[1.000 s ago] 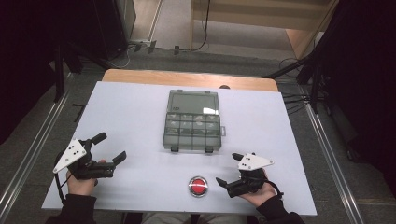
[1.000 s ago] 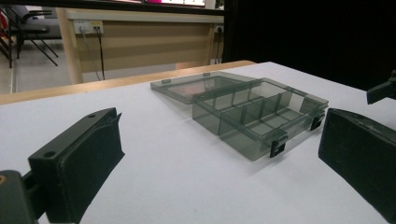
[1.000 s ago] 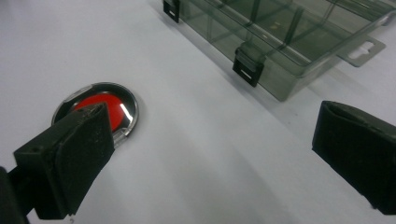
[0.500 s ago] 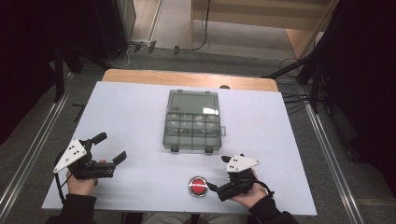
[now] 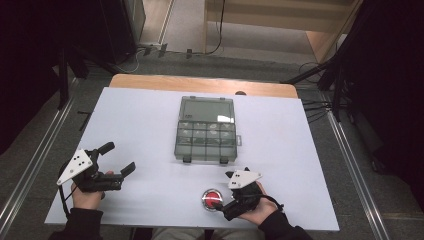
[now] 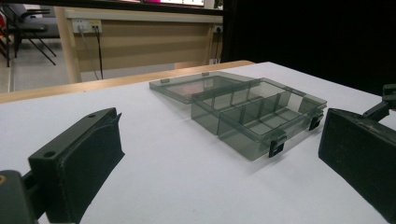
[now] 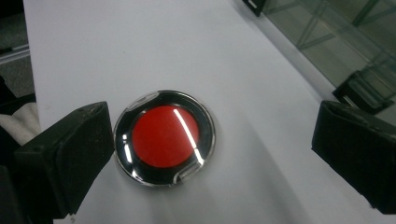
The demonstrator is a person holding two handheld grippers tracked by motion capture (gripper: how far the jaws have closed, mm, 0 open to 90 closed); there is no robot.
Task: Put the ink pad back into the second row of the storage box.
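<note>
High view: right gripper sits at the near table edge, jaws apart, pointed at the round red push button with black-and-chrome ring, which lies on the white table top near its front edge, just in front of the box. In the right gripper view the button lies between the spread jaws, close against the left one, well apart from the other. Left gripper rests at the near left, jaws wide apart, holding nothing, aimed toward the clear grey plastic compartment box.

Risks, as I judge: the off-centre jaw could land on the chrome ring instead of the red cap, giving a glancing press or sliding the button if it's loose. It sits close to the table edge, so a shove toward the person could tip it off.

Around: the box stands open at mid-table, lid flat behind, compartments look empty, latches facing the button. Nothing blocks the right gripper's path.
</note>
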